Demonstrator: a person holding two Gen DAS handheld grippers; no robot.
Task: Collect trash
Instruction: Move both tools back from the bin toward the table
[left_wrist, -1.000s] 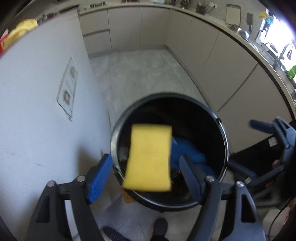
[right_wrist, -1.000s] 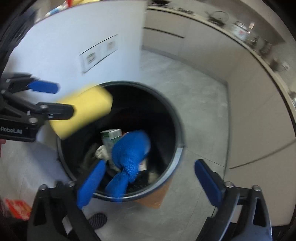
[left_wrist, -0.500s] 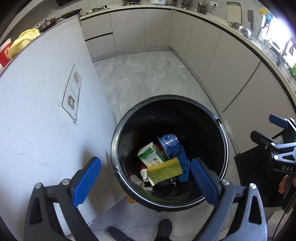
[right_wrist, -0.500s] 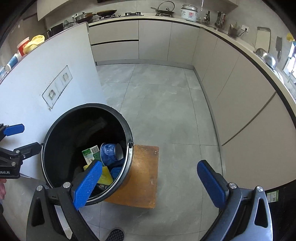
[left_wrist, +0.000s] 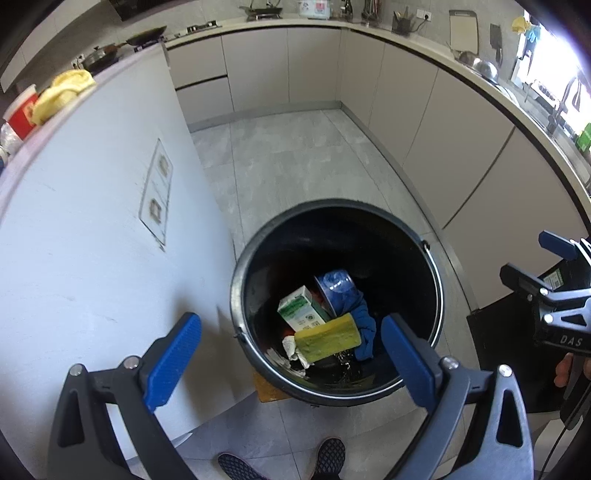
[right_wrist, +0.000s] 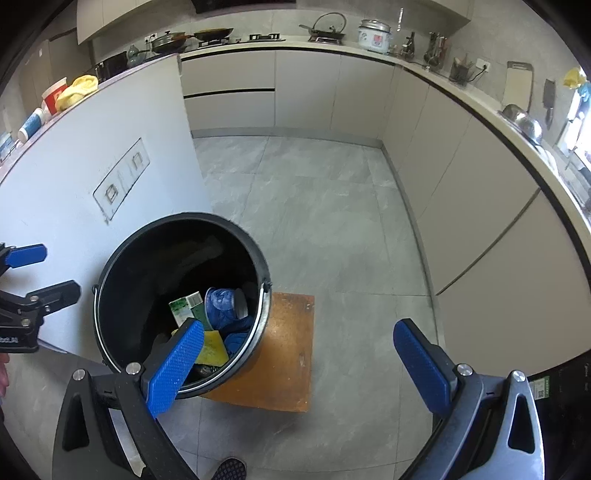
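A black trash bucket (left_wrist: 373, 221) stands on the floor beside a white counter wall. Inside lie a yellow sponge (left_wrist: 327, 336), a green and white carton (left_wrist: 299, 309), a blue cup (left_wrist: 334, 286) and a blue cloth (left_wrist: 364, 325). My left gripper (left_wrist: 291, 358) is open and empty, above the bucket's near rim. My right gripper (right_wrist: 306, 354) is open and empty, right of the bucket (right_wrist: 118, 258), above a brown board (right_wrist: 288, 343) under it. The sponge (right_wrist: 212, 347), carton (right_wrist: 188, 306) and cup (right_wrist: 223, 302) also show there.
A white counter wall (left_wrist: 92, 240) rises left of the bucket; a yellow cloth (left_wrist: 62, 90) and red cup (left_wrist: 22, 112) sit on top. Beige cabinets (right_wrist: 461, 184) line the back and right. Grey tiled floor (right_wrist: 314, 206) lies beyond. My shoes (left_wrist: 328, 458) show below.
The yellow sponge left my left gripper and fell into the bucket. The blue cloth dropped from near my right gripper into the bucket. Both grippers rose; the right one moved right.
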